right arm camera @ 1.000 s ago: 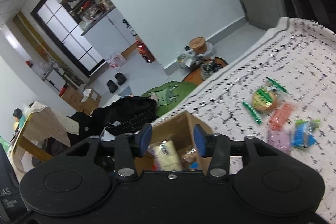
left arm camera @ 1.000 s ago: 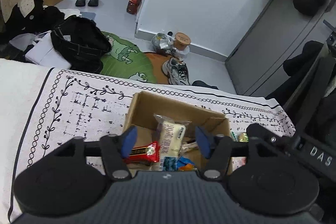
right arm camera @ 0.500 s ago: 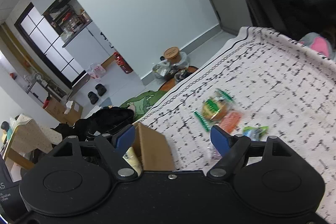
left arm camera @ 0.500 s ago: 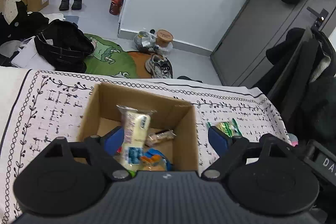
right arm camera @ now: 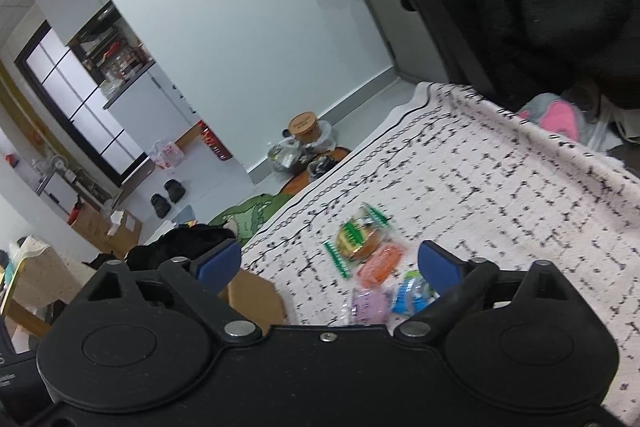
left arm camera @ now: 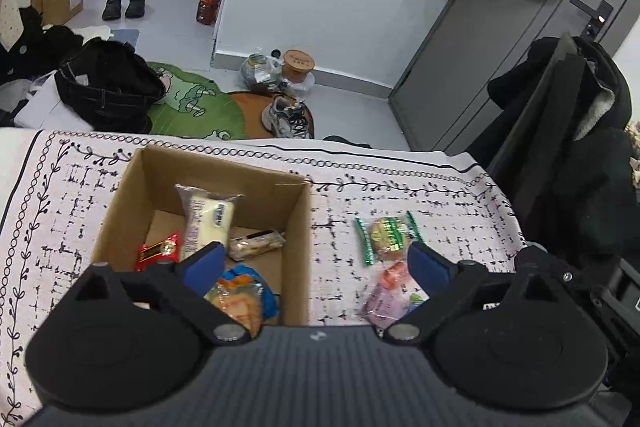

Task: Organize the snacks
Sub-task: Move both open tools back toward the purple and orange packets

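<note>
Cardboard box (left arm camera: 120,203) sits ahead and left of the left gripper (left arm camera: 316,263), holding a pale long packet (left arm camera: 208,219), a red wrapper (left arm camera: 158,251) and an orange-and-blue pack (left arm camera: 240,297); its right wall lies between this gripper's fingers, whose jaws have just been opening and stand wide, gripping nothing. Ahead and right, loose snacks (left arm camera: 386,233) lie on the patterned cloth (left arm camera: 440,211) covering the bench. Right gripper (right arm camera: 330,263) has also just been opening, stands wide and empty, with the green-edged cake pack (right arm camera: 356,237), orange pack (right arm camera: 380,265), purple pack (right arm camera: 370,307) and blue pack (right arm camera: 412,293) just ahead between its fingers.
</note>
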`<state>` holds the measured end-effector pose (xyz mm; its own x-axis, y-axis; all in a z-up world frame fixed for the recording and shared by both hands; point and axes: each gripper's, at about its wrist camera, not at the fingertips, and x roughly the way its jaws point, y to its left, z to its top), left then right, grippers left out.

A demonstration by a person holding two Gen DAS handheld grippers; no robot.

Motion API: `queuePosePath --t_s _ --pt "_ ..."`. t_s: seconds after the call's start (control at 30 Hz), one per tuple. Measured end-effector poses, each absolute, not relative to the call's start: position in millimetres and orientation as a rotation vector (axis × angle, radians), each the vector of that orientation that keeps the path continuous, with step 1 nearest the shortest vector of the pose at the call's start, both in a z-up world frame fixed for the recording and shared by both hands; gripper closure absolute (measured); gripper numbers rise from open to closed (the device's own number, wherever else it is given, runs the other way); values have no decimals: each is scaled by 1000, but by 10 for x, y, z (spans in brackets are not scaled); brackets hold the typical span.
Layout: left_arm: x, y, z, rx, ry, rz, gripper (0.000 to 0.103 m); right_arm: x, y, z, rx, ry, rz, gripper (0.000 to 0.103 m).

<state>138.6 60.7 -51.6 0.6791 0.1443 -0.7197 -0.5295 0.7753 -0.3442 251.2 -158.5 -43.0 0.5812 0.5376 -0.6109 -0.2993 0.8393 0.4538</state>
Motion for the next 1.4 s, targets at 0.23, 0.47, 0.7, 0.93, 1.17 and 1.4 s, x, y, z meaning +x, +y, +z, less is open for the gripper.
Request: queuePosePath --t_s 0.23,0.47,0.7,0.93,1.17,1.4 --pt "1442 446 -437 -545 723 399 0 2603 -1809 -430 337 804 478 1" --pt "1512 317 -412 -546 726 376 0 2724 -1936 -412 327 801 475 0" --pt "1597 196 -423 -562 727 381 0 2861 -2010 -421 302 806 479 0" --pt "1694 130 -465 -537 710 358 1 3048 -2072 -540 317 847 466 0" --pt "1813 -11 -625 -507 734 335 11 3151 -2124 -898 392 945 462 13" --pt "1934 -109 -906 -500 793 331 34 3292 -2106 -1096 457 1032 471 28"
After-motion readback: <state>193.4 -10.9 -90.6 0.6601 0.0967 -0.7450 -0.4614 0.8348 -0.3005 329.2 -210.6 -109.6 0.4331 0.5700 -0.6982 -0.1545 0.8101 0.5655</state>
